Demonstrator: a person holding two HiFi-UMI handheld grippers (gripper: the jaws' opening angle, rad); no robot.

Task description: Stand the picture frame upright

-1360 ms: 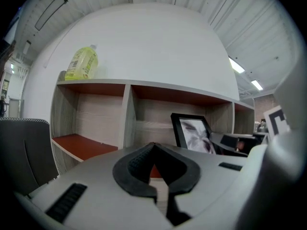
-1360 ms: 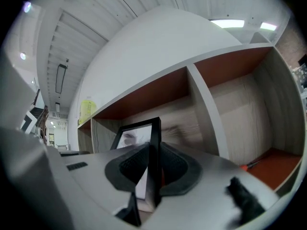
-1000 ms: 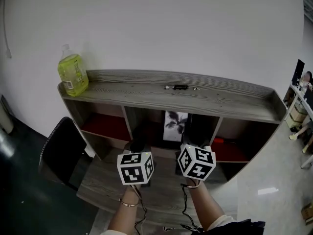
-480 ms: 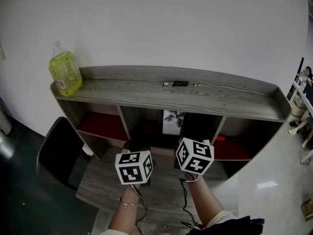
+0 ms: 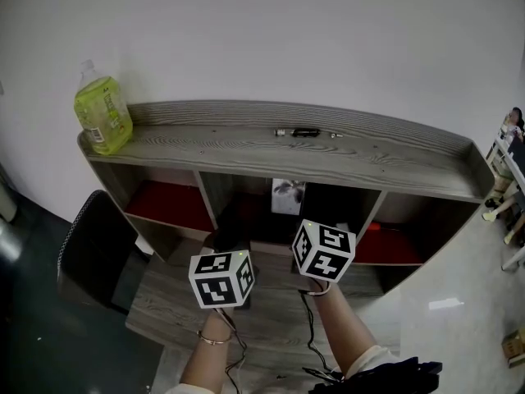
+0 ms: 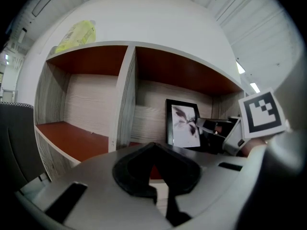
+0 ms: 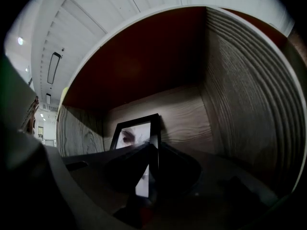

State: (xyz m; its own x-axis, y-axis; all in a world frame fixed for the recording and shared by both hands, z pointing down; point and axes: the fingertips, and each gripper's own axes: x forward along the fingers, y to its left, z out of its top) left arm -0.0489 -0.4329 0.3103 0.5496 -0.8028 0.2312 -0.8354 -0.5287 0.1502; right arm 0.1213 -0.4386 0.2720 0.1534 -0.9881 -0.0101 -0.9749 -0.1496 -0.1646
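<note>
The black picture frame holds a pale flower print and stands upright in the middle compartment of the grey wooden shelf unit, leaning on the back wall. In the right gripper view the frame fills the centre, and its right edge runs down between the jaws of my right gripper, which is shut on it. The left gripper view shows the frame with the right gripper at its right edge. My left gripper is shut and empty, held left of the frame over the desk.
A green drink bottle stands at the left end of the shelf top, and a small dark object lies near its middle. The side compartments have red floors. A black chair sits to the left. Cables hang from both grippers.
Both grippers have shifted slightly forward toward the middle compartment as the head view moved. The frame stands upright as before.
</note>
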